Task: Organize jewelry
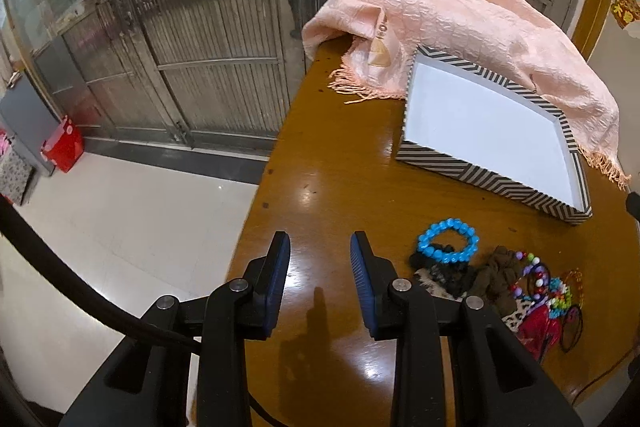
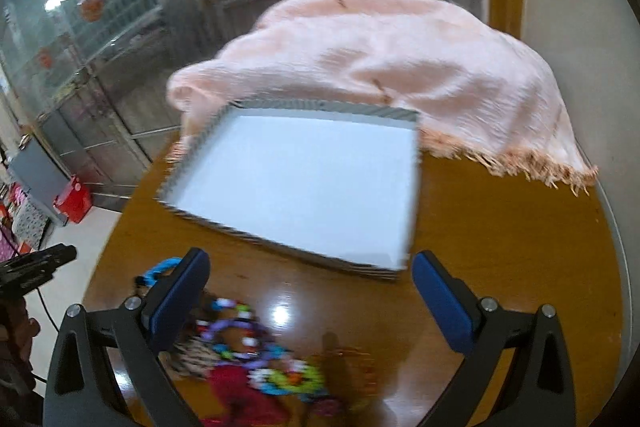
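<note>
Left wrist view: my left claw [image 1: 320, 247] hangs over the near edge of the brown table [image 1: 340, 155], jaws parted, nothing between the blue pads. To its right the jewelry heap [image 1: 516, 287] lies on the table: a blue bead bracelet [image 1: 448, 241] on top of dark scrunchies, then mixed coloured beads and something red, partly hidden behind my claw's arm. Behind it, a striped-rim tray [image 1: 492, 183] with a white floor. A pink fringed shawl [image 1: 460, 23] is draped behind the tray, covering its far corner.

Right wrist view is blurred. My right claw [image 2: 308, 273] is spread wide, holding nothing, above the heap [image 2: 256, 355]; single pieces are hard to make out. The left claw [image 2: 40, 263] is cut off at the left edge.
</note>
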